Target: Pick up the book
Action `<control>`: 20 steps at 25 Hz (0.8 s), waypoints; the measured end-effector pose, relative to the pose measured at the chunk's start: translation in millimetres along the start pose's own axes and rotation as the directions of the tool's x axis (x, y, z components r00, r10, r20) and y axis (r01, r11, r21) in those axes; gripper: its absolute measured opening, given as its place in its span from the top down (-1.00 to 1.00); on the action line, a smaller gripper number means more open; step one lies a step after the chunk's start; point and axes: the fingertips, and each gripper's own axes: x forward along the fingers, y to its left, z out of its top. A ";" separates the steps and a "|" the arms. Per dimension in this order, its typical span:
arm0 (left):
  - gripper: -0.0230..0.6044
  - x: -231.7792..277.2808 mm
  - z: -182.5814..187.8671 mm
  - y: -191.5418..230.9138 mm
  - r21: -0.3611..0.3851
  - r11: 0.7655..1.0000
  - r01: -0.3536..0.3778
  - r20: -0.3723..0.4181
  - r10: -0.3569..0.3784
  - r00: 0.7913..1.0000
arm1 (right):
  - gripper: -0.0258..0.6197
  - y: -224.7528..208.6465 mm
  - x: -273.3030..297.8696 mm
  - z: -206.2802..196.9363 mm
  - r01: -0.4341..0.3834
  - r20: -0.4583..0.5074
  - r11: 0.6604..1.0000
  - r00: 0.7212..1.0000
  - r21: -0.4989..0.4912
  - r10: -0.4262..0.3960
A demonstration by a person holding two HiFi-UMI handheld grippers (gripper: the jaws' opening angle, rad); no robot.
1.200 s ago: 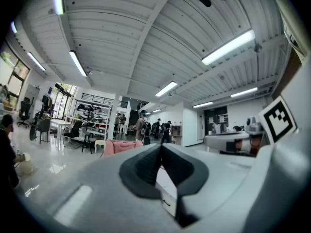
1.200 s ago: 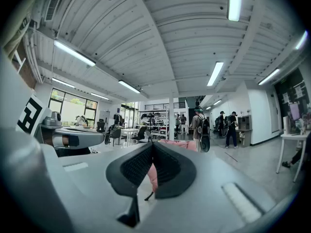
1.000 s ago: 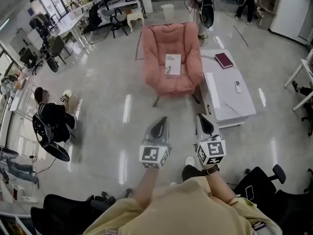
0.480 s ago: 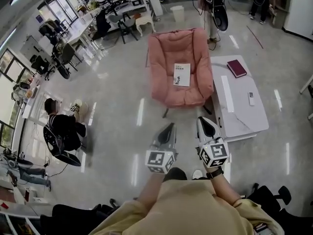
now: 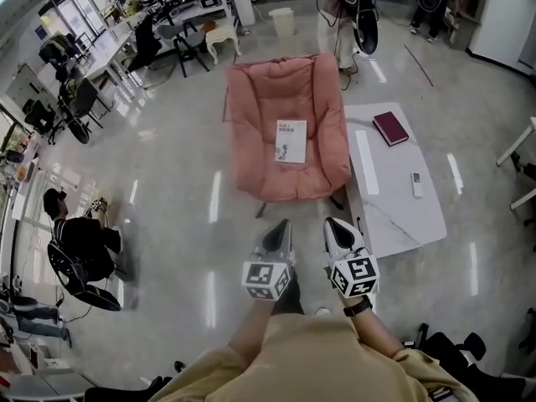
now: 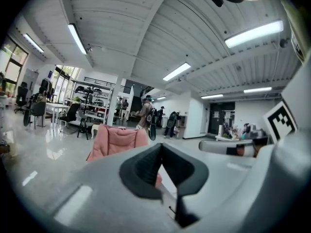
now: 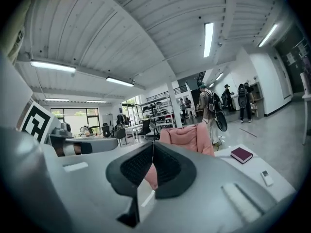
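Observation:
A white book (image 5: 291,140) lies flat on the seat of a pink armchair (image 5: 260,99), ahead of me across the floor. A maroon book (image 5: 390,128) rests on the far end of the low white table (image 5: 394,208) to the chair's right. My left gripper (image 5: 282,224) and right gripper (image 5: 332,223) are held side by side, well short of the chair, pointing toward it. Both are shut with nothing in them. The left gripper view shows shut jaws (image 6: 161,147) with the armchair (image 6: 116,140) beyond. In the right gripper view, past the shut jaws (image 7: 153,147), are the armchair (image 7: 187,137) and the maroon book (image 7: 241,154).
A small remote (image 5: 416,183) lies on the white table. A person (image 5: 79,237) sits on the floor at the left. Someone with a backpack (image 5: 352,7) stands behind the armchair, near a white bin (image 5: 283,21). Desks and office chairs line the back left.
The armchair and table have drawn nearer as I walked toward them. Both grippers stayed shut and side by side, moving forward and a little lower.

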 end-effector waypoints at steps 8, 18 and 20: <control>0.92 127.7 55.1 119.5 -0.012 0.999 0.052 0.014 -0.052 0.999 | 0.90 -39.1 161.8 63.5 0.042 0.022 0.999 0.999 -0.030 -0.041; 0.92 217.6 25.6 244.6 -0.062 0.992 0.113 -0.151 -0.121 0.981 | 0.84 -68.5 300.0 44.3 0.105 -0.133 0.994 0.985 -0.024 -0.107; 0.91 234.9 17.8 256.8 -0.085 0.990 0.112 -0.170 -0.125 0.977 | 0.84 -84.6 314.5 37.8 0.121 -0.160 0.993 0.980 -0.007 -0.120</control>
